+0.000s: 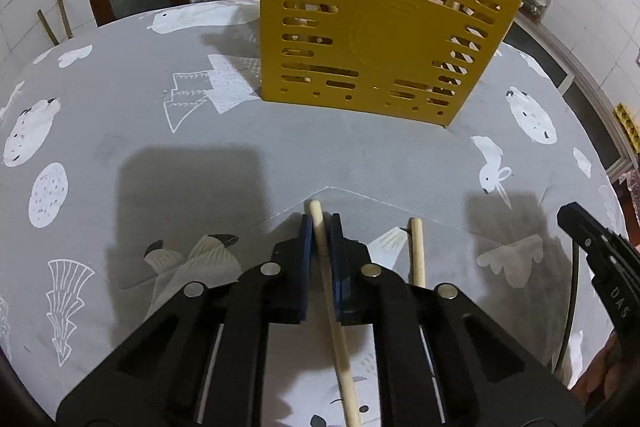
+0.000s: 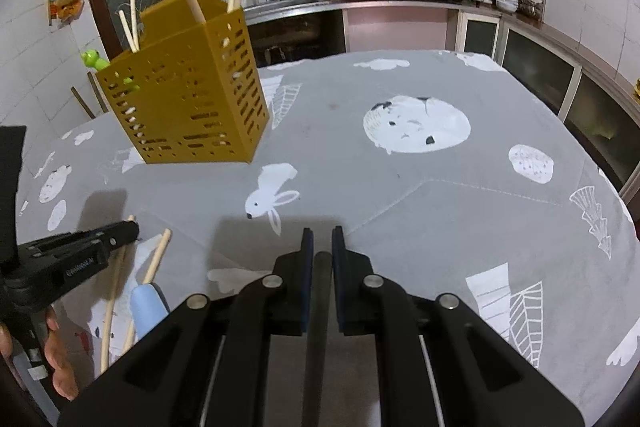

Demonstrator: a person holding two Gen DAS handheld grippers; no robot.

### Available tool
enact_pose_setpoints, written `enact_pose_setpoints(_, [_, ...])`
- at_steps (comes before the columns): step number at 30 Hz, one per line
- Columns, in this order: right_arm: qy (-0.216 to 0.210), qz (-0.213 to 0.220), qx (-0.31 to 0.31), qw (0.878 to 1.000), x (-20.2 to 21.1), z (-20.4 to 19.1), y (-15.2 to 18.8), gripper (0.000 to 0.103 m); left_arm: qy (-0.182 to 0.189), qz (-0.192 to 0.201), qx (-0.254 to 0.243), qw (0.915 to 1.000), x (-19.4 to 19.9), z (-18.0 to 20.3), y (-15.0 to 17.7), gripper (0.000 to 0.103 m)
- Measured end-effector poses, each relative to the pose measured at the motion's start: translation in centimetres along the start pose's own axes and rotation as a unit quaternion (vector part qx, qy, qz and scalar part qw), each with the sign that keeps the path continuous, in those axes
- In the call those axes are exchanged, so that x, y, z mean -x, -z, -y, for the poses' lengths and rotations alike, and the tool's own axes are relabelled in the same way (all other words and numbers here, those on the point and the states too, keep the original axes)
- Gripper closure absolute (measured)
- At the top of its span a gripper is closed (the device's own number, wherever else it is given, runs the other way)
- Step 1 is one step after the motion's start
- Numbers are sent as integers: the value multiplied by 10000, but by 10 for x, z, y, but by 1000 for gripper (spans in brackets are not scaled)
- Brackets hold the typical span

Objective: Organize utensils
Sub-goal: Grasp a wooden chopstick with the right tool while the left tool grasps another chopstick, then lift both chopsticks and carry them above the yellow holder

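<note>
Chopstick [image 1: 325, 267], pale wood, is sitting between the jaws of the left gripper [image 1: 320, 227], which are closing down to almost nothing and pinching it along its shaft; the tip is poking out just past the pads. Its long axis is running nearly in line with the gripper, away toward the yellow utensil holder [image 1: 376, 39], which is standing upright on the desk [image 1: 200, 155] straight ahead and well apart from the jaws. A second chopstick [image 1: 417, 251] is lying on the cloth just to the right, roughly parallel, not touched.

Right gripper [image 2: 320, 239] is hovering over bare cloth with its jaws nearly together on a dark rod-like handle [image 2: 320, 291]; what utensil this is I cannot tell from the right wrist view. The holder [image 2: 188, 95] is lying up and to its left, farther off.

Judgement: the left hand is nearer the holder, and its stick is needing tilting upright before dropping through the open top among the sticks already standing there.
</note>
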State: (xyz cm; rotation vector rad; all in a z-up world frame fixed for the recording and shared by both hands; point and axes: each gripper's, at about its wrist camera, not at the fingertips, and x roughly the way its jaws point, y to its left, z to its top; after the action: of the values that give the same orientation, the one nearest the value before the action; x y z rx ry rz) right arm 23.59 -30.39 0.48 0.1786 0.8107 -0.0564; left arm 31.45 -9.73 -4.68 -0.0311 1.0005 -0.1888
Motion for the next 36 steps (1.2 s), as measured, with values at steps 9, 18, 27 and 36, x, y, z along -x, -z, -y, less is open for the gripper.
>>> enact_pose_setpoints(9, [-10, 304, 98, 9995, 16, -14, -3, 93, -94, 441, -149, 9989, 25, -3, 3, 99])
enact_pose_setpoints(18, [-40, 955, 293, 9950, 56, -30, -7, 93, -219, 1413, -145, 9896, 89, -22, 6, 99])
enact_pose_setpoints(27, [-23, 1476, 483, 9879, 84, -44, -6, 93, -182, 1939, 127, 9808, 127, -47, 15, 99])
enact_pose_setpoints(36, [-56, 1645, 379, 9856, 95, -40, 2, 93, -187, 2221, 108, 9748, 146, -54, 28, 98])
